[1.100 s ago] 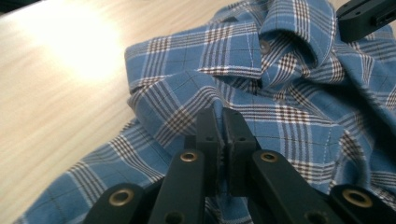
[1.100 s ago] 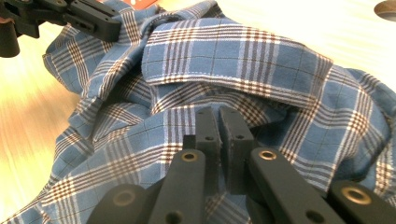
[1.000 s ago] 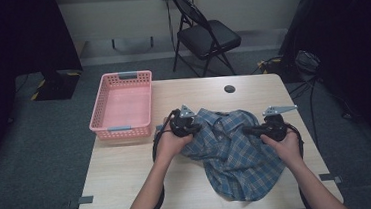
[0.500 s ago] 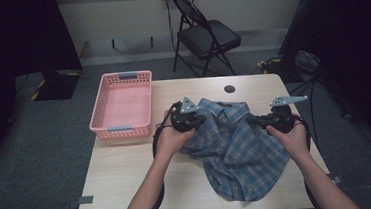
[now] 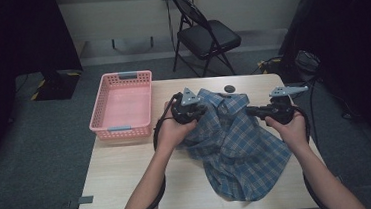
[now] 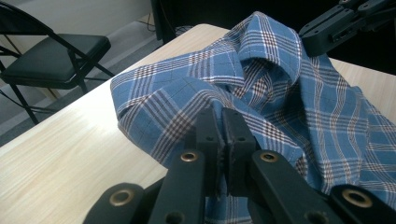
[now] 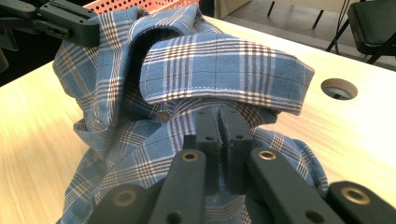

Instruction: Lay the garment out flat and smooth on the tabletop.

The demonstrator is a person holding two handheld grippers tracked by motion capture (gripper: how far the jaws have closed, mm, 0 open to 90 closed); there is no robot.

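Note:
A blue plaid shirt lies crumpled on the light wooden table, its collar end lifted off the surface. My left gripper is shut on the shirt's left shoulder edge; in the left gripper view the jaws pinch a fold of the plaid shirt. My right gripper is shut on the cloth at the right side; in the right gripper view its jaws clamp the shirt just under the collar. Each gripper view shows the other gripper farther off, the right gripper and the left gripper.
A pink plastic basket sits at the table's left rear corner. A round hole is in the tabletop behind the shirt. A black folding chair stands beyond the table. Bare tabletop lies in front of the basket.
Both hands have risen and lifted the shirt's collar end with them. The cloth now hangs stretched between the two grippers, and its lower part still rests on the table.

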